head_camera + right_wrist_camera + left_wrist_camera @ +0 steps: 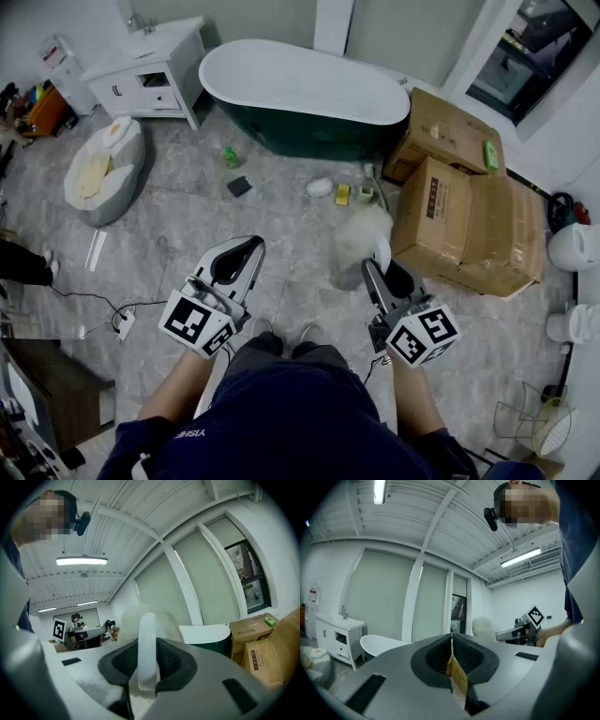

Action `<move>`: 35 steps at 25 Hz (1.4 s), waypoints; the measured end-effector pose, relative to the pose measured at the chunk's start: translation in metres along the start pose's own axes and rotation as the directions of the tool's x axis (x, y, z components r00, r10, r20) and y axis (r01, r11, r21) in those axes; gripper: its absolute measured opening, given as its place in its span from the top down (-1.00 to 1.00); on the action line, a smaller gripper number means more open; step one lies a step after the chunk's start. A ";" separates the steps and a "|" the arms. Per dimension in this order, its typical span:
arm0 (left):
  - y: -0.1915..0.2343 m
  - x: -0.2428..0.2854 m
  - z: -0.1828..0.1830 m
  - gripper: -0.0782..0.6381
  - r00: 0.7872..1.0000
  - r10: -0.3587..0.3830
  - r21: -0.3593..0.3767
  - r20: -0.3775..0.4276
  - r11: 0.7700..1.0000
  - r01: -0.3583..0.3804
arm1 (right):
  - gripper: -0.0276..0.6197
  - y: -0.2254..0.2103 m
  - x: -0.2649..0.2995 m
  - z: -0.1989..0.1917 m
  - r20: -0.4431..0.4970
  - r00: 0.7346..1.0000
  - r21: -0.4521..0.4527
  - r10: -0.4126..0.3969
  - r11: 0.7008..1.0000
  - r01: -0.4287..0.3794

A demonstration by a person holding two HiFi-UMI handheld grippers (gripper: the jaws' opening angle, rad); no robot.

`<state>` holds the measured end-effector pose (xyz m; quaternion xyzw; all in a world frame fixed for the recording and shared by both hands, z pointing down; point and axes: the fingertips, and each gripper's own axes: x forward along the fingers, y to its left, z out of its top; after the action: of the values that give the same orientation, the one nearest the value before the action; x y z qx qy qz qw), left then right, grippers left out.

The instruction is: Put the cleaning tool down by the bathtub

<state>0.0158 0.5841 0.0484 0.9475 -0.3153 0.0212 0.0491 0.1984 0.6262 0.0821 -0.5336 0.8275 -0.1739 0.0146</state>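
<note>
Ahead of the feet: fluffy white duster with white plastic handle, aloft, well apart from dark-green bathtub.
Right gripper: clamped on its handle.
Left gripper: closed, empty.
Risk: release now, it lands short.

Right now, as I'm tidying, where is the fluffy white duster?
Head view, right side: the duster is held in the right gripper, beside the brown cardboard boxes.

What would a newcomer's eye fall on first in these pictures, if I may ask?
The dark green bathtub, white inside, stands by the far wall. Nearer the person, the right gripper is shut on a fluffy white duster. Large cardboard boxes sit on the floor to the right of the bathtub.
</note>
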 end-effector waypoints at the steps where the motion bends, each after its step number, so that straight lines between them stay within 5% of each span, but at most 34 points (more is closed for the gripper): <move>1: 0.000 0.001 0.000 0.68 1.000 -0.001 0.000 0.000 1.000 0.001 | 0.62 -0.001 0.000 0.000 0.001 1.000 0.000 -0.001 1.000 0.001; 35: -0.033 0.019 -0.011 0.68 0.999 0.052 -0.006 -0.004 0.999 -0.052 | 0.63 -0.027 -0.018 0.001 -0.001 0.998 -0.038 0.056 0.998 -0.056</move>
<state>0.0511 0.6003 0.0580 0.9388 -0.3396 0.0233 0.0519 0.2297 0.6321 0.0864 -0.5105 0.8453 -0.1576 0.0093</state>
